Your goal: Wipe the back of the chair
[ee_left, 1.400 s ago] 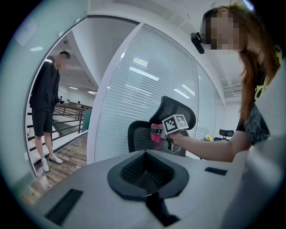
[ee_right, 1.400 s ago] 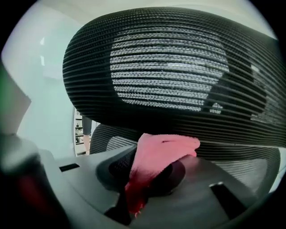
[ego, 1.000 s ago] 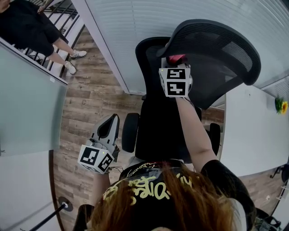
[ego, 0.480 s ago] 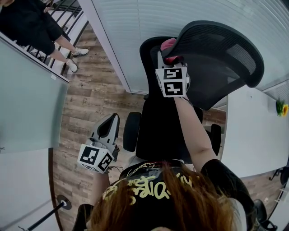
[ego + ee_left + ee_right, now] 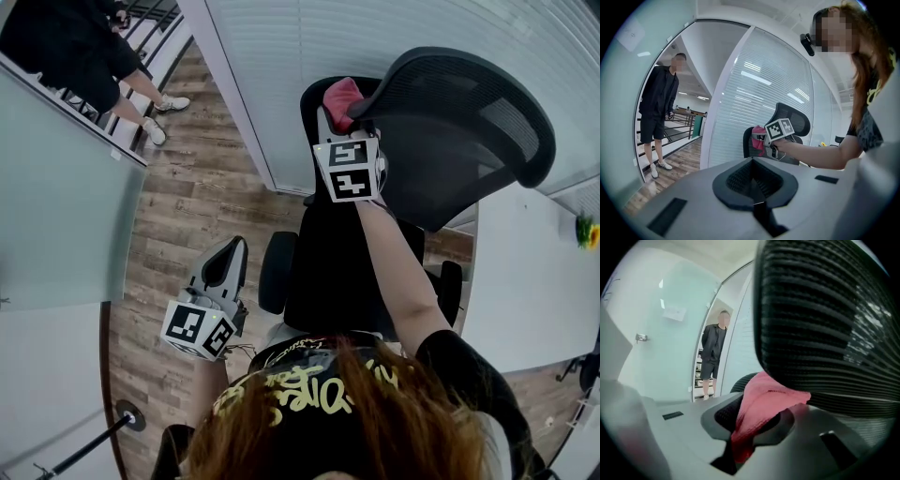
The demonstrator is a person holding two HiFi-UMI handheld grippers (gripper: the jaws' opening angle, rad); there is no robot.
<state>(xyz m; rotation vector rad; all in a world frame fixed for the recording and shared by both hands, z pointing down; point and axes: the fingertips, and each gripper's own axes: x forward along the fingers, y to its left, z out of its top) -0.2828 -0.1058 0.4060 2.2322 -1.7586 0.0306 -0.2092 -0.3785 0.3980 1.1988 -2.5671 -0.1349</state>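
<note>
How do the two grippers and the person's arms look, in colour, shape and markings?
The left gripper and right gripper are light grey plastic shells; the tongs have black ribbed pads. Each carries a white cube with black square markers. Thin wires hang by the left cube. The right arm is bare below a short black sleeve.

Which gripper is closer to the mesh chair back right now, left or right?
Right. The right gripper holds its pink cloth against the edge of the chair back; the left gripper, shut and empty, hangs low beside the armrest, clear of it.
</note>
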